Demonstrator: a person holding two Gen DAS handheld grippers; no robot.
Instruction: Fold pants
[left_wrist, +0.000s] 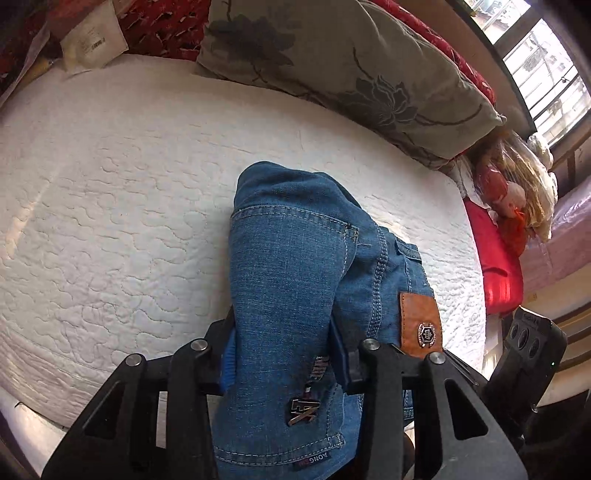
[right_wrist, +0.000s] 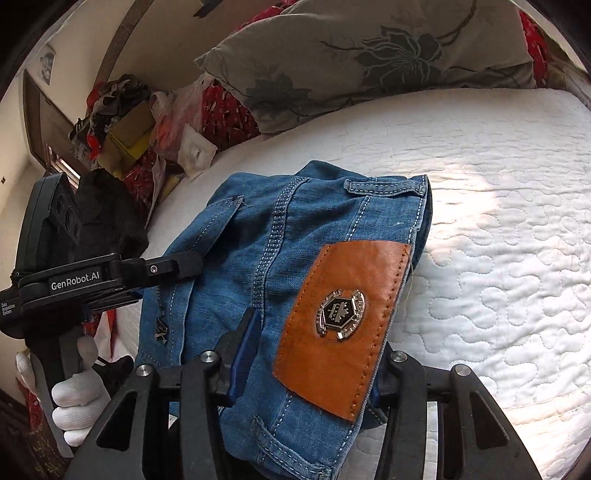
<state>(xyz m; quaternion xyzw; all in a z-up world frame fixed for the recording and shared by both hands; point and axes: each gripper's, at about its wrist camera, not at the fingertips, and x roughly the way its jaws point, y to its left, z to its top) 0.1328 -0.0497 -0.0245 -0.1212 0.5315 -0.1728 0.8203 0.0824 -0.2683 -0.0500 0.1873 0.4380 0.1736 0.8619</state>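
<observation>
Blue denim pants (left_wrist: 291, 266) lie bunched in a thick fold on the white quilted mattress (left_wrist: 110, 192). My left gripper (left_wrist: 284, 363) is shut on the near end of the bundle, its blue pads (left_wrist: 227, 365) pressed into the denim on both sides. In the right wrist view the pants (right_wrist: 295, 229) show a brown leather patch (right_wrist: 340, 325) on the waistband. My right gripper (right_wrist: 308, 373) is shut on that waistband fold beside the patch. The left gripper (right_wrist: 110, 277) reaches in from the left, held by a white-gloved hand (right_wrist: 77, 398), its fingertip (right_wrist: 188, 264) on the denim.
A grey floral pillow (left_wrist: 351, 74) lies along the far side of the mattress (right_wrist: 498, 221). A doll (left_wrist: 513, 199) and a red cushion (left_wrist: 495, 258) sit at the right end under a window (left_wrist: 546, 74). Bags and boxes (right_wrist: 122, 122) are piled at the left end.
</observation>
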